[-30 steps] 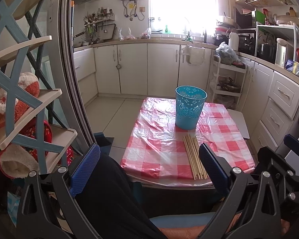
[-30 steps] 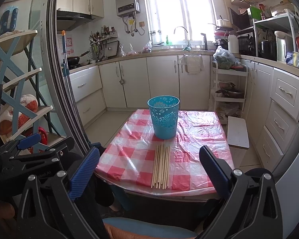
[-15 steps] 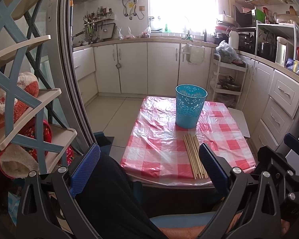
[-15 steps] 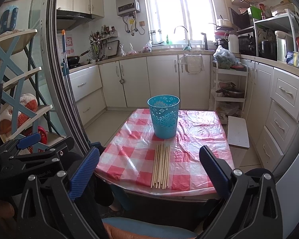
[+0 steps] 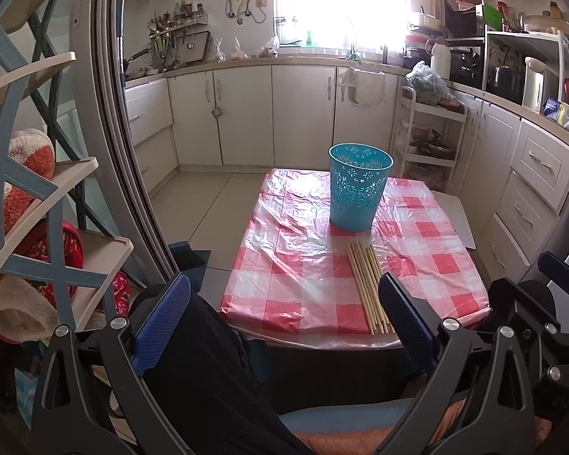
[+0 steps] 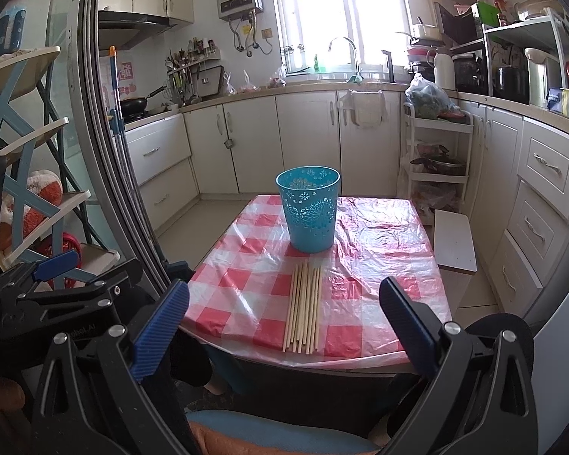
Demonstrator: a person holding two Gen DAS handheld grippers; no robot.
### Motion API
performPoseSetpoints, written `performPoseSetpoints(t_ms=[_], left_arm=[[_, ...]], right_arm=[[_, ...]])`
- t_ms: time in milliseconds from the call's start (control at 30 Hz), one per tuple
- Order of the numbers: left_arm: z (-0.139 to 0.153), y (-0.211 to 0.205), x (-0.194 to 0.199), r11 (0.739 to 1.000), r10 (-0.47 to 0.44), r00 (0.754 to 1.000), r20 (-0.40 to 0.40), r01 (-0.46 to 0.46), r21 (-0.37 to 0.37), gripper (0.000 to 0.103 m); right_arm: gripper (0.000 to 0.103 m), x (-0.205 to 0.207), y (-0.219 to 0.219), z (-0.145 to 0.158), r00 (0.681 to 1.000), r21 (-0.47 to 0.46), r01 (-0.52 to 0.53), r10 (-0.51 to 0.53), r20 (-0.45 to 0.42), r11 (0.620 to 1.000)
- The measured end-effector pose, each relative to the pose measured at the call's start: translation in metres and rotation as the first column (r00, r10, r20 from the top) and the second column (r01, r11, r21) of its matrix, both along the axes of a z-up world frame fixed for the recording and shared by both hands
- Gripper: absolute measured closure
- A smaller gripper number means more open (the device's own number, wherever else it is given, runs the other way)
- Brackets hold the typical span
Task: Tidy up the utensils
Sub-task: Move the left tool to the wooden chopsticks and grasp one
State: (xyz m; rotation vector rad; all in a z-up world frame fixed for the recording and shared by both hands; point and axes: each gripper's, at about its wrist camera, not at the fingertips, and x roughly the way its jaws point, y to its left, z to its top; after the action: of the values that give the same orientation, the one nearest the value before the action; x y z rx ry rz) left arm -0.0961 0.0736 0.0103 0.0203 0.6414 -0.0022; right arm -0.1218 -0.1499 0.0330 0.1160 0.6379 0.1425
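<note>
View from both claws before the first pickup. My left claw [image 5: 284,318] and my right claw [image 6: 284,322] both stand with their blue pads wide apart and nothing between them, held short of the near edge of the table [image 6: 360,360], which wears a red-and-white checked cloth [image 6: 375,250] under clear plastic.

The task's things: a row of wooden chopsticks [image 6: 303,307] lies flat near the table's front edge, side by side and touching, their lengths running away from me toward a blue basket [image 6: 308,208]. The basket stands upright just beyond their far ends, close but, as far as I can judge, not touching them.

The step in hand, as I read it, is the approach to the chopsticks. To do it well I should bring one claw down over the row with the pads either side of a few sticks, crossing their length near the middle so they hang level. The sticks are thin and lie flush on slippery plastic; closing too high will miss them, and a sideways nudge may scatter the row or roll sticks off the front edge.

Containers: the basket's wall is pierced with a flower pattern. From both views little of its inside shows; I see nothing standing above its rim.
</note>
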Motion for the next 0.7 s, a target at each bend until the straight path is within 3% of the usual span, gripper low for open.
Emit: performPoseSetpoints(t_ms=[300,400,500,633,700], left_arm=[[-0.041,-0.005,0.058,0.998,-0.045,0.995,-0.089,0.042,-0.036,0.007],[-0.057,-0.01,0.087,0.998,-0.052,0.991,-0.121,0.046,-0.048,0.007],[-0.072,-0.017,0.116,0.997,-0.055,0.985,-0.162,0.046,-0.061,0.007],[-0.09,-0.025,0.145,0.997,-0.049,0.978,-0.205,0.035,-0.071,0.007],[-0.1,-0.028,0.159,0.996,-0.047,0.972,-0.231,0.028,-0.087,0.007]], right_arm=[[0.008,0.067,-0.03,-0.058,0.992,-0.012,0.07,-0.071,-0.108,0.997],[0.026,0.102,-0.037,-0.091,0.981,-0.036,0.072,-0.077,-0.176,0.997],[0.047,0.139,-0.04,-0.128,0.956,0.002,0.053,-0.05,-0.288,0.999],[0.067,0.175,-0.031,-0.167,0.924,0.031,0.014,-0.001,-0.383,0.999],[0.07,0.188,-0.025,-0.179,0.915,0.034,-0.005,0.019,-0.404,0.999]])
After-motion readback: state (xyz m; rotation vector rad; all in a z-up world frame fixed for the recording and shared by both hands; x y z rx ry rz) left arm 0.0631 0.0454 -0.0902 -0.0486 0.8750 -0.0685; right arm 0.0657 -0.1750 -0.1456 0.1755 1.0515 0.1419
